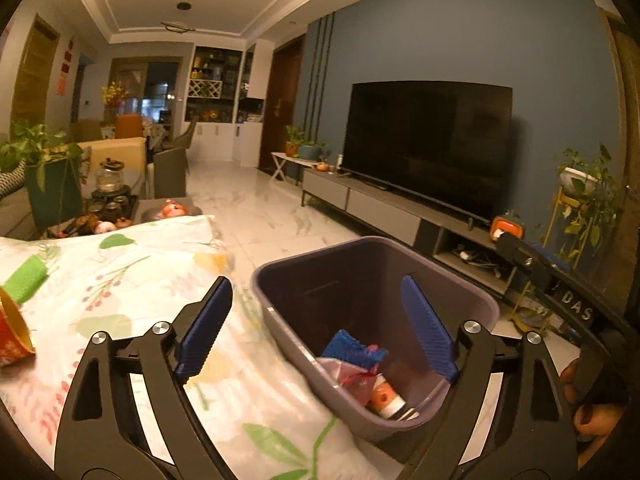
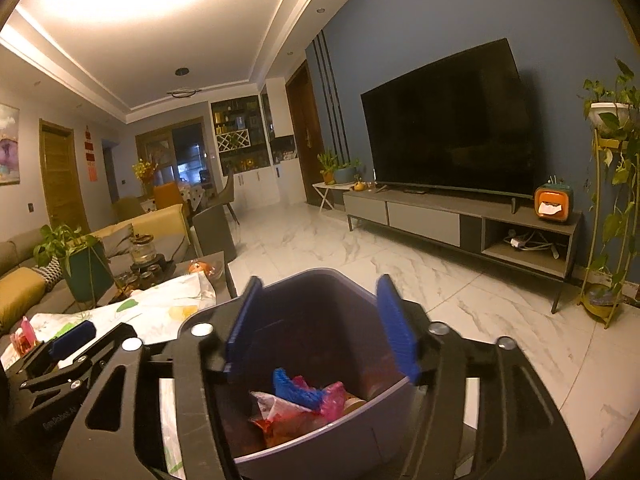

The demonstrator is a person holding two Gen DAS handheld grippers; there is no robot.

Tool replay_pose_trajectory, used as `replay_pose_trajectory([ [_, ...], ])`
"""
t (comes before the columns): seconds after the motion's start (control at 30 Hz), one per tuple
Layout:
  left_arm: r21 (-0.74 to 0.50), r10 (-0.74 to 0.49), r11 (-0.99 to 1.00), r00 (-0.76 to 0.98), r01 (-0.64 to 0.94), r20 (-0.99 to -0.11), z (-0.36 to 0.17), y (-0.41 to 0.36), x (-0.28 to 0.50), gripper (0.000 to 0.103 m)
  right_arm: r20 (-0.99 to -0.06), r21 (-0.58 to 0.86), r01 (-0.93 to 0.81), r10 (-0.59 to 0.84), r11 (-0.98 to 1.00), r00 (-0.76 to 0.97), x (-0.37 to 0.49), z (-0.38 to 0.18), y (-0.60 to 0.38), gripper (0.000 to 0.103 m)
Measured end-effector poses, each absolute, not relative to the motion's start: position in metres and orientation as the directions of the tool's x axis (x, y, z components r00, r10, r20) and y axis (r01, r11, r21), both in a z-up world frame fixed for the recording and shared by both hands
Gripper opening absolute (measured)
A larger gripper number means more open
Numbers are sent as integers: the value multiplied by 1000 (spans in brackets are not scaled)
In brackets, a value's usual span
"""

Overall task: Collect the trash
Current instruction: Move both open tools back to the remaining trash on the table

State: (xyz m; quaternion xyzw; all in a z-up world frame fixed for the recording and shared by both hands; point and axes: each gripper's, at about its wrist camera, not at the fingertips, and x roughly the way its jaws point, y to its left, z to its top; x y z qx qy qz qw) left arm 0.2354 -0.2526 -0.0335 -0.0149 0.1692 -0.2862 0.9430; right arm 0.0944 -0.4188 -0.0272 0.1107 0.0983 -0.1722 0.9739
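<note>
A grey-purple trash bin (image 1: 288, 332) stands off the table's right edge. In it lie a blue sponge (image 1: 346, 346), a pink plastic bag (image 1: 352, 380) and an orange-and-white bottle (image 1: 386, 398). My left gripper (image 1: 320, 328) is open and holds nothing, one finger over the tablecloth and one over the bin. My right gripper (image 2: 320, 324) hangs open above the bin (image 2: 320, 452), over the blue sponge (image 2: 296, 388) and a pink wrapper (image 2: 332, 400). On the floral tablecloth (image 1: 132, 280) rest a green sponge (image 1: 24, 280) and a tipped red cup (image 1: 12, 336).
A tea tray with a glass kettle (image 1: 110, 178) and a potted plant (image 1: 44, 160) stand at the table's far end. A TV (image 2: 452, 136) on a low cabinet (image 2: 460, 220) lines the right wall. White marble floor (image 2: 340, 240) lies between.
</note>
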Motion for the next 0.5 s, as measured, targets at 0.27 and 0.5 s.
replay_pose_trajectory([
  [0.27, -82, -446, 893, 840, 443, -309, -30, -228, 220, 90, -221, 193, 338, -295, 921, 930, 87, -27, -406, 75],
  [0.5, -87, -392, 919, 870, 385, -298, -22, -197, 209, 91, -218, 189, 309, -267, 932, 939, 82, -24, -386, 77],
])
